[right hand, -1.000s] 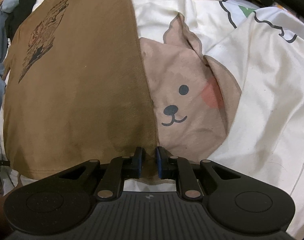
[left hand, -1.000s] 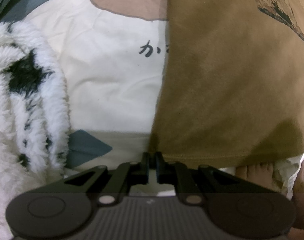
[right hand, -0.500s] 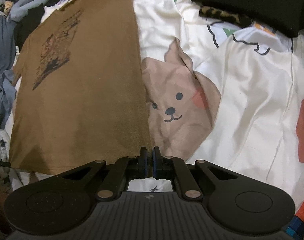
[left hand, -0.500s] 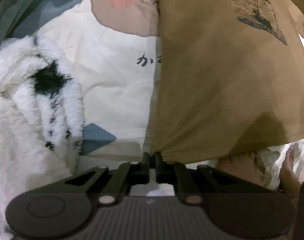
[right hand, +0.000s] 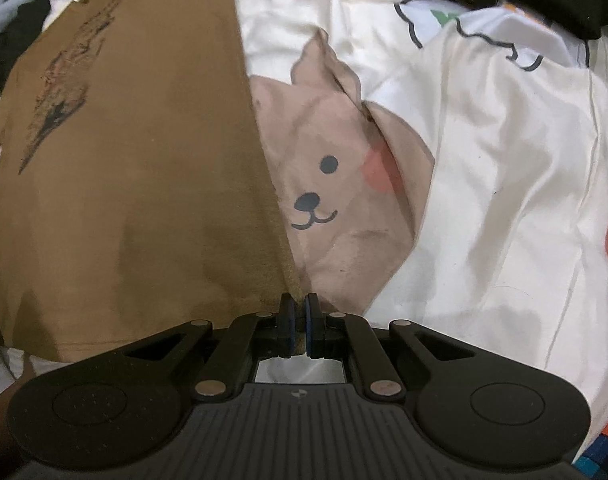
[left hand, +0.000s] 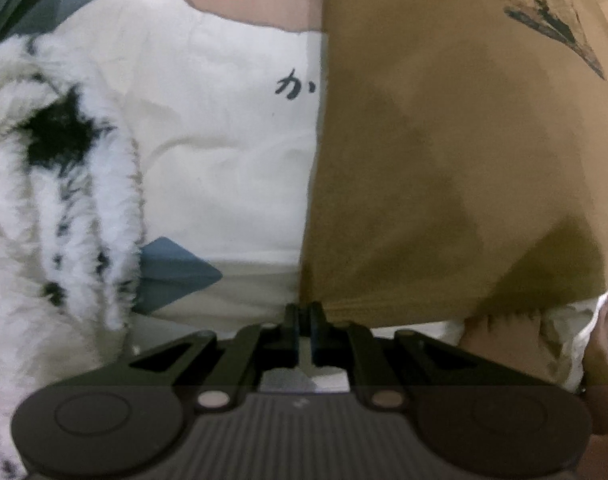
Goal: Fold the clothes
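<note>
Both tongs, left gripper (left hand: 303, 312) and right gripper (right hand: 299, 304), are pinching the hem corners of the brown shirt (right hand: 135, 160), which is lying on the bear sheet (right hand: 484, 184). You are tensioning the hem; keep both corners level and taut while carrying them toward the collar.

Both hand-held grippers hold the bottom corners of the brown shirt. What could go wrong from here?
1. The left hand-held gripper pinches only the hem corner of the brown shirt, so it may slip.
2. The fluffy white garment lies close and may snag.
3. The right hand-held gripper may also catch the bear-print sheet.
</note>
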The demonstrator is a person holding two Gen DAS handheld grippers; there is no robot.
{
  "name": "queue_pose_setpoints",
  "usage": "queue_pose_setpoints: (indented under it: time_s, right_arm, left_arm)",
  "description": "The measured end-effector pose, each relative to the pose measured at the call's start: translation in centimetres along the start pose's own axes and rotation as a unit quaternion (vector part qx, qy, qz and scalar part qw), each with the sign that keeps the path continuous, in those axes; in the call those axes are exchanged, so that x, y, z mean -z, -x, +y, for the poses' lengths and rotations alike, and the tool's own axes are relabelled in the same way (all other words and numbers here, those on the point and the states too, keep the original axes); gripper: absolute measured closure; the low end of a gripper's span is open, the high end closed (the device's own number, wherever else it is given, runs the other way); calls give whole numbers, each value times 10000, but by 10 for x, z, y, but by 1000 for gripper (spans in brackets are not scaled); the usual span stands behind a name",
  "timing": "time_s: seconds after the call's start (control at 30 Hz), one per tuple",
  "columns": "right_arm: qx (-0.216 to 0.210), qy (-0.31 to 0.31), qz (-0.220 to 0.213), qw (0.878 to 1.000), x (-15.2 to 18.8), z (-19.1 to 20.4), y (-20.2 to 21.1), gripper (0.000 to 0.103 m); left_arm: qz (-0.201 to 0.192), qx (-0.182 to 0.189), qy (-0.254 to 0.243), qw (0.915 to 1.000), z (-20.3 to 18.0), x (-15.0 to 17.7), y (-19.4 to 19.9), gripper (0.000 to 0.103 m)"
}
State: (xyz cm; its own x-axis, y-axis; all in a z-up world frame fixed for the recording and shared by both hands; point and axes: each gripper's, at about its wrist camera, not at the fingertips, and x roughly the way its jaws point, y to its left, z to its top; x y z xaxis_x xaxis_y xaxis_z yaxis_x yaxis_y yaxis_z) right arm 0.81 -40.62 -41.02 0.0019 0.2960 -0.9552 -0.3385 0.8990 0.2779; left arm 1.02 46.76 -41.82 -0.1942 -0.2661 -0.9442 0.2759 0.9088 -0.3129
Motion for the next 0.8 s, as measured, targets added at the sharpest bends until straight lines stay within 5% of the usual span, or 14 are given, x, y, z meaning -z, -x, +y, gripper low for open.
queue_pose_setpoints:
  time_s: [0.27, 0.33, 0.53, 0.63, 0.7, 0.8]
  right_arm:
    - [-43, -222, 61, 9997, -4, -2, 2, 94]
    - [-57, -236, -8, 9997, -4, -3, 13, 93]
    - [-77, -370, -273, 9989, -11, -12, 55, 91]
    - [-43, -513, -452, 9976, -18, -13, 79, 89]
    - [-59, -593, -571, 9966, -22, -11, 90, 83]
    - [-26, -606, -758, 9953, -29, -9, 110, 64]
  left_arm:
    - [-60, -10, 278, 9996, 20, 13, 4, 93]
    - [-72, -97, 180, 9998, 22, 17, 12, 79]
    - [-300, 27, 360, 9989, 39, 26, 46, 65]
    - [-463, 31, 510, 9976, 48, 28, 66, 45]
    - [-526, 63, 596, 9968, 13, -24, 87, 45]
    - [-649, 56, 713, 9953, -9, -38, 107, 39]
